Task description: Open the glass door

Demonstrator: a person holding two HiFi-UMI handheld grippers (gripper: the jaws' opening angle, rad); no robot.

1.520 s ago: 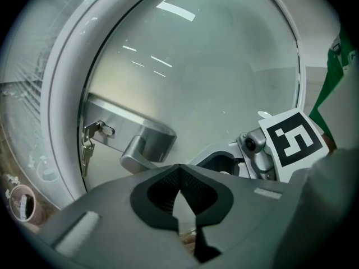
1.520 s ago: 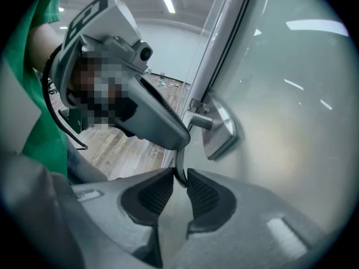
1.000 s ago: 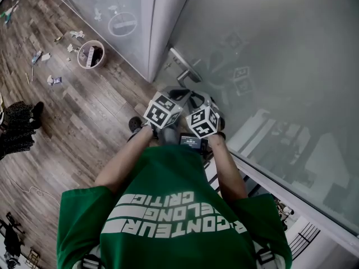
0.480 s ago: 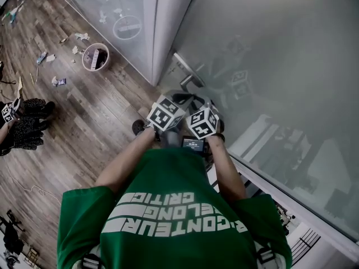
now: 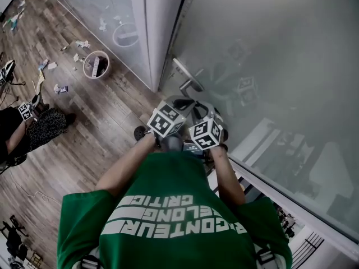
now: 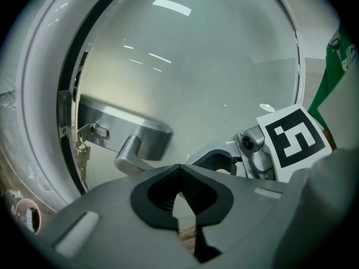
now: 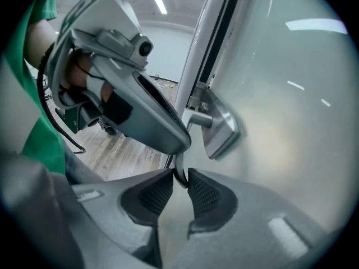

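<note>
The frosted glass door (image 5: 269,55) carries a metal lever handle (image 5: 184,73) on a long plate (image 6: 120,122). Both grippers are close together just below the handle. My right gripper (image 7: 179,177) is shut on a thin metal edge of the lever's end (image 7: 178,171). Its jaws have just eased open a little, and the metal is still between the pads. My left gripper (image 6: 178,170) is shut with nothing between its jaws, and it lies beside the right one, its finger (image 7: 148,114) over the lever. A dark gap runs along the door's edge (image 5: 178,24).
Keys (image 6: 84,147) hang from the lock beside the handle plate. A white door post (image 5: 147,32) stands left of the door. On the wood floor are a small bin (image 5: 96,64) and scattered litter. Another person (image 5: 31,130) is at the left edge.
The dark gap along the door's edge has become visible. The two grippers have stayed by the handle. The other person at the left has come further into view.
</note>
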